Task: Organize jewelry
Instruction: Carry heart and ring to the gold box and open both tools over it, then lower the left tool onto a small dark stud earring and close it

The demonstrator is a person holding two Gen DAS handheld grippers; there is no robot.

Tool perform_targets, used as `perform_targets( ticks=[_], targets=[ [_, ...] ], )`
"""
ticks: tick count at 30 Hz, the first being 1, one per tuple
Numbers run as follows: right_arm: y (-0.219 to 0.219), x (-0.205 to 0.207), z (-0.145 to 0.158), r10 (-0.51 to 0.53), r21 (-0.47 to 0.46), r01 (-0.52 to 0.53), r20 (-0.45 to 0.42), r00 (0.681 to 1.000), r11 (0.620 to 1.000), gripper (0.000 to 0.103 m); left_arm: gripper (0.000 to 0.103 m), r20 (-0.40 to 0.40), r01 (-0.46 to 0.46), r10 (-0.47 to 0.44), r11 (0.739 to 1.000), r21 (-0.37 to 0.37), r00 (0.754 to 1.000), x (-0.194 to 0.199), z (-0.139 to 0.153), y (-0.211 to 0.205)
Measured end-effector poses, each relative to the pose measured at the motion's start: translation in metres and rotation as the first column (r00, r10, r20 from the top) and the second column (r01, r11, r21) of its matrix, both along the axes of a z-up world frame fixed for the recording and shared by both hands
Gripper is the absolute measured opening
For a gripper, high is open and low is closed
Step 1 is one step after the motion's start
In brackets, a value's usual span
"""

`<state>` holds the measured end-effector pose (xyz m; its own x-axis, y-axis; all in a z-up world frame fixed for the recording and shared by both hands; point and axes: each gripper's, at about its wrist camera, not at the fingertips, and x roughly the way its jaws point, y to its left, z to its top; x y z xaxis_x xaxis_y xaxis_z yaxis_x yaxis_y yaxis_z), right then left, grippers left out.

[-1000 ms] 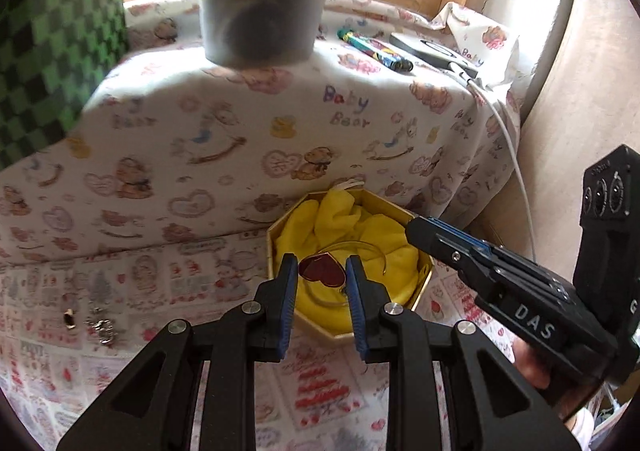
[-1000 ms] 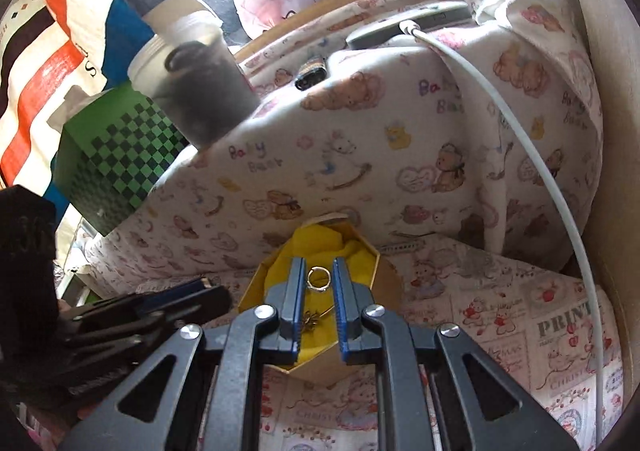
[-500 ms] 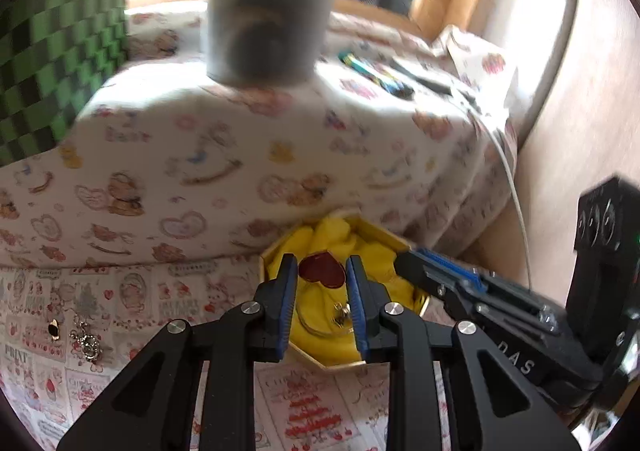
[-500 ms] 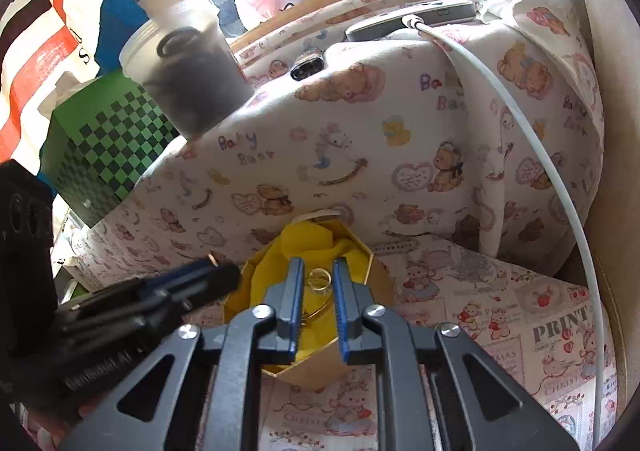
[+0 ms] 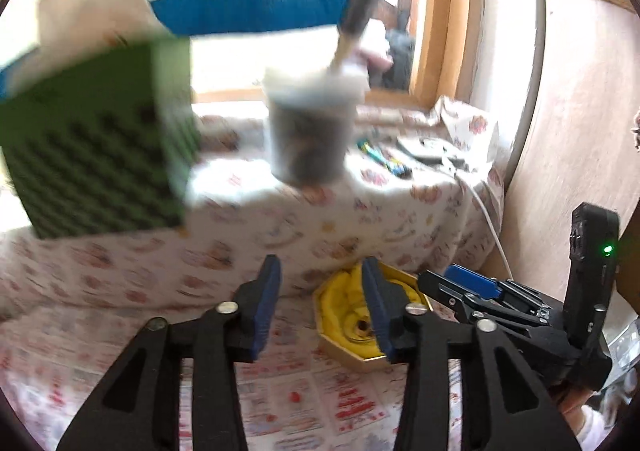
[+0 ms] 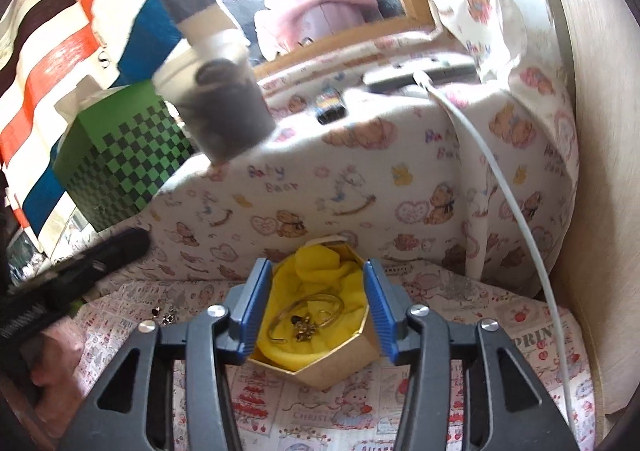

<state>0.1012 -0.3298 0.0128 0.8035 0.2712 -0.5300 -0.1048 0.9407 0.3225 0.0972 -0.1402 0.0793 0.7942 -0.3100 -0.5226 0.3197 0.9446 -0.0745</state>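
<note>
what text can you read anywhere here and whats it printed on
"Baby Bear": on the cartoon-bear cloth behind the gold box.
"PRIN", cut off: on the printed sheet beside the box.
"CHRIS", partly legible: on that sheet, in front of the box.
"S": on the striped fabric.
Too blurred to read: lettering on the left gripper, and everything in the left wrist view.

Left wrist view: motion-blurred throughout; green checkered box [image 5: 100, 155] and dark-filled cup [image 5: 312, 131] smeared. Yellow-lined box [image 5: 362, 359] half hidden behind a gripper finger [image 5: 378, 311]. Right wrist view: small pieces [image 6: 166, 317] on the printed cloth [image 6: 340, 411] too small to identify; cloth cut off by lower edge.
</note>
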Motion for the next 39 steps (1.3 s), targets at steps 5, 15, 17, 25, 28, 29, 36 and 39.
perform_targets(
  ticks=[5,15,17,25,28,29,36,39],
  targets=[
    [0.02,-0.013,0.011,-0.012,-0.075,0.015,0.05,0.999,0.997,0.062,0.086,0.18,-0.124,0.123,0.992,-0.005,0.976,-0.038,0.024,0.041],
    [0.047,-0.036,0.022,-0.029,-0.198,0.06,0.157,0.987,0.978,0.086,0.1,0.275,-0.244,0.239,0.97,-0.017,0.931,-0.071,0.042,0.086],
    [0.049,-0.038,0.023,-0.041,-0.193,0.074,0.172,0.984,0.978,0.094,0.101,0.273,-0.262,0.261,0.965,-0.035,0.926,-0.072,0.041,0.093],
    [0.057,-0.036,0.017,-0.043,-0.21,0.078,0.165,0.985,0.975,0.097,0.102,0.291,-0.353,0.328,0.935,0.036,0.899,-0.059,0.02,0.117],
    [0.062,-0.032,0.01,-0.042,-0.236,0.077,0.148,0.988,0.969,0.097,0.102,0.218,-0.366,0.345,0.928,0.065,0.913,-0.035,0.004,0.128],
    [0.063,-0.031,0.008,-0.045,-0.244,0.079,0.142,0.989,0.966,0.097,0.102,0.183,-0.359,0.344,0.932,0.057,0.921,-0.027,-0.002,0.134],
    [0.067,-0.024,-0.001,-0.056,-0.28,0.086,0.114,0.992,0.956,0.097,0.07,-0.066,-0.388,0.387,0.922,-0.004,0.92,0.021,-0.057,0.173],
    [0.067,-0.022,-0.002,-0.067,-0.292,0.096,0.107,0.992,0.952,0.097,0.057,-0.152,-0.362,0.36,0.932,0.013,0.921,0.038,-0.078,0.176]
  ],
)
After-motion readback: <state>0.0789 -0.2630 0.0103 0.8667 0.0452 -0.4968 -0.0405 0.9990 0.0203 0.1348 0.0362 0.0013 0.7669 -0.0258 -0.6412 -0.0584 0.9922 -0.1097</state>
